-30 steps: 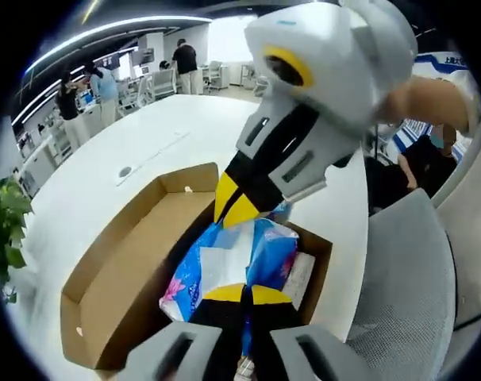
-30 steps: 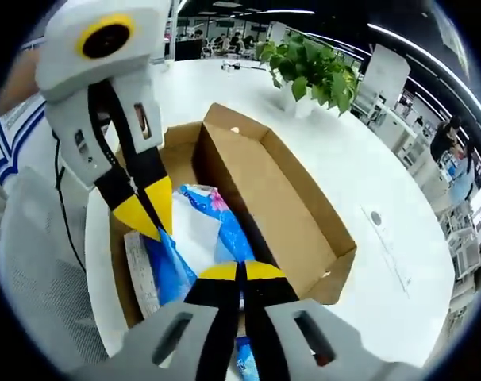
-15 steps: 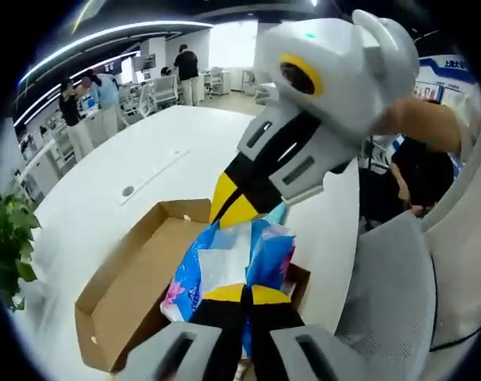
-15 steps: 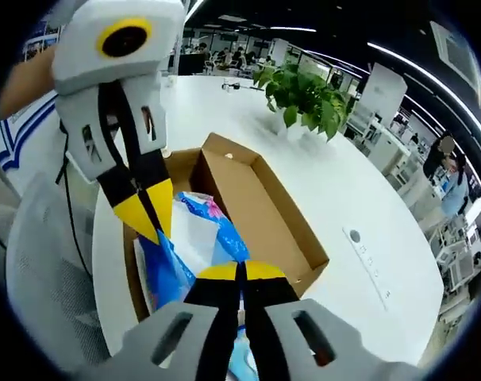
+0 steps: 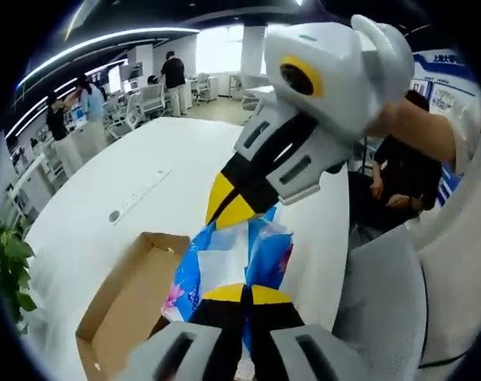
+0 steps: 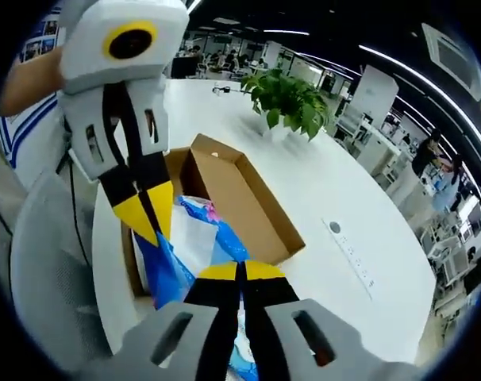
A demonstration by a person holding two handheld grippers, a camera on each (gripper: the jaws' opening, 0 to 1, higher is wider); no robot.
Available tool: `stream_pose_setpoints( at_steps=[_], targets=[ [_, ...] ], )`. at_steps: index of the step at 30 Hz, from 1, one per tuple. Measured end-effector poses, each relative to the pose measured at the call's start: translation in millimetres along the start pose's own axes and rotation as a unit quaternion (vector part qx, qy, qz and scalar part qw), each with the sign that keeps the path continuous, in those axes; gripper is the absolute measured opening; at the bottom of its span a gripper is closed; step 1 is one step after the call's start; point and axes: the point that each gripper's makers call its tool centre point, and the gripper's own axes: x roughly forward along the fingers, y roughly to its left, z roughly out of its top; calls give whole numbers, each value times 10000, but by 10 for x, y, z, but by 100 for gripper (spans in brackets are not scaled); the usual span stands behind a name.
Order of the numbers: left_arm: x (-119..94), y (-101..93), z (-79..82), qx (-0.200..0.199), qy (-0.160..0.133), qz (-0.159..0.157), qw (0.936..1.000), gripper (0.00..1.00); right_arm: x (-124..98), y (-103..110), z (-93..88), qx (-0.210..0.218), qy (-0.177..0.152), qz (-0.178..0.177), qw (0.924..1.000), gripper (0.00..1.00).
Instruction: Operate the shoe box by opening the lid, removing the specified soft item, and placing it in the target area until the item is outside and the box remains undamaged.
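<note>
Both grippers have their yellow-tipped jaws pressed together on a blue and white soft pack (image 5: 228, 258), a plastic-wrapped bundle with a pink flower print, which hangs between them above the open cardboard shoe box (image 5: 125, 305). In the left gripper view the left gripper (image 5: 244, 294) pinches the pack's lower end, while the right gripper (image 5: 232, 208) comes in from the upper right and clamps the pack's top edge. In the right gripper view the right gripper (image 6: 239, 272) grips the pack (image 6: 194, 238) from below, and the left gripper (image 6: 145, 218) reaches in from the upper left, its tips closed on the pack's blue edge. The box (image 6: 244, 202) sits on a broad white table (image 6: 336, 198), near the table's edge beside a grey mesh chair (image 5: 383, 294). A leafy potted plant (image 6: 286, 99) stands on the table beyond the box, well apart from it. A small round grommet (image 6: 333, 228) sits in the tabletop further along. People (image 5: 74, 119) stand among desks in the office background.
</note>
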Motion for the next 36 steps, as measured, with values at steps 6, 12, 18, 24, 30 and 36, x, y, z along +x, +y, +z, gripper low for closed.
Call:
stream_pose_setpoints(
  at_steps=[6,12,18,24,30,36],
  targets=[
    [143,-74,194,127,-46,-124,9998,0,-149,-158,-136,121,10,-139,9998,0],
    [322,-153,382,263,-28,-264,9993,0,-296,-292,-328,250,65,-249,9994,0],
    [506,-236,522,396,24,-402,9984,0,-420,-417,-545,423,103,-321,9985,0],
    [707,-294,652,465,26,-516,9976,0,-522,-541,-739,560,124,-420,9975,0],
    [884,-324,765,585,80,-609,9964,0,-605,-678,-943,643,161,-456,9968,0],
    [1106,-382,924,695,123,-760,9946,0,-686,-828,-1110,714,205,-493,9960,0]
  ],
)
